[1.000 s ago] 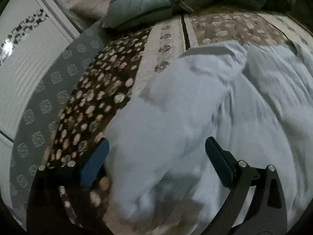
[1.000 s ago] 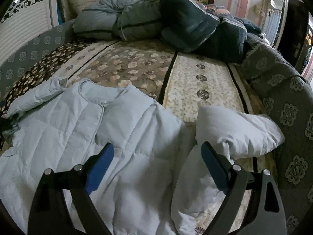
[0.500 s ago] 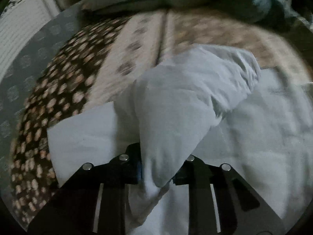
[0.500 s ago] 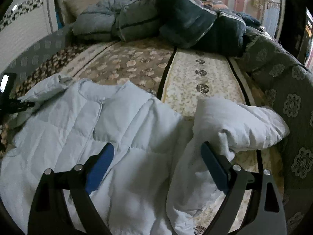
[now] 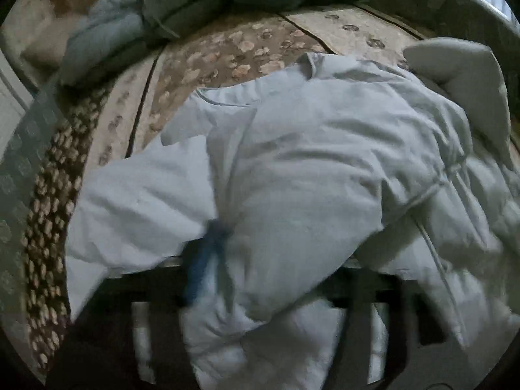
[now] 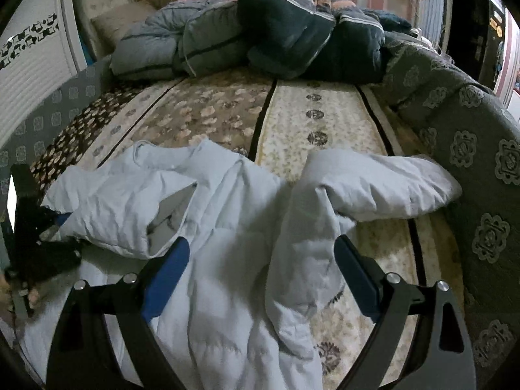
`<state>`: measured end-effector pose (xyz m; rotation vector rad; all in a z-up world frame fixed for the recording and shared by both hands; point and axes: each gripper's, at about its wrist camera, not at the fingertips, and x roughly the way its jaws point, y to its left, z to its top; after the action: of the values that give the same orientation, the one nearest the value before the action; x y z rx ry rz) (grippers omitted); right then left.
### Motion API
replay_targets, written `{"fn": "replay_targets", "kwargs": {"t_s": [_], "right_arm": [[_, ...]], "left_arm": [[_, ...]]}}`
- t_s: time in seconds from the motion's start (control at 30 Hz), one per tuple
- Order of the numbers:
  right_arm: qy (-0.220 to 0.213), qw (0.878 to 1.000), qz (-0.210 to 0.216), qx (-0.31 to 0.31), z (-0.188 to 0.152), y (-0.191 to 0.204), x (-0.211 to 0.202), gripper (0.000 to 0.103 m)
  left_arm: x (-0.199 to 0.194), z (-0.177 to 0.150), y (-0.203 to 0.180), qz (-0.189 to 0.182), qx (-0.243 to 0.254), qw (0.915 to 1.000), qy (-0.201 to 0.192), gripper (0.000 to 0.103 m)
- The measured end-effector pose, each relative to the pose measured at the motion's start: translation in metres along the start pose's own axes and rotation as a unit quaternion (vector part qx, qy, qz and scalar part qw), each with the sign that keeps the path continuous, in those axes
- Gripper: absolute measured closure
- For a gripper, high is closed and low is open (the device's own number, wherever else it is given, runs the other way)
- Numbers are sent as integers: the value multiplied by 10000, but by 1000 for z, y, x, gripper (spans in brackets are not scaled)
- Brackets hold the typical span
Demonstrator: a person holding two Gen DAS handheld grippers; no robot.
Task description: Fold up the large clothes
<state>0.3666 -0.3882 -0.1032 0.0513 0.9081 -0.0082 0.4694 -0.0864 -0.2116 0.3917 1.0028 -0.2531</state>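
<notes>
Jacket (image 6: 227, 227) of pale quilted cloth lies on the bed (image 6: 325, 123) at lower centre, its left sleeve (image 6: 123, 204) folded inward as the left tongs (image 5: 266, 273) have just been opening over it, while the right tongs (image 6: 260, 279) hover open, empty, above the body.

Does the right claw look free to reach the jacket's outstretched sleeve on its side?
Probably yes. The right claw is open and empty above the pale jacket, and the sleeve lies uncovered on the bedspread just ahead, with nothing between them.
</notes>
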Motion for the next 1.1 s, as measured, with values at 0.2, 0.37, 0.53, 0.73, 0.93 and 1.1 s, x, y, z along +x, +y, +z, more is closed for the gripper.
{"fn": "replay_targets", "kwargs": {"t_s": [0.2,0.37,0.53,0.73,0.93,1.1], "right_arm": [[151,9998,-63,115,-9,-1,-4,12],[82,9999,-51,-120,-13,25,-7,12],[32,10000,-20,-29,-10,45,1,12],[246,9995,-140,110,-9,49,16,12],[250,9986,-333,326,-7,40,10,12],[406,9974,-478,367,-11,29,11,12]], "left_arm": [[-33,-9,9,-323,-257,9986,-319,7],[-57,-37,49,-49,-596,9977,-313,7],[-77,-64,103,216,-1150,9929,-229,7],[-97,-90,141,385,-1638,9855,-239,5],[-102,-87,149,468,-1638,9849,-295,5],[-117,-86,150,484,-1616,9847,-447,4]]}}
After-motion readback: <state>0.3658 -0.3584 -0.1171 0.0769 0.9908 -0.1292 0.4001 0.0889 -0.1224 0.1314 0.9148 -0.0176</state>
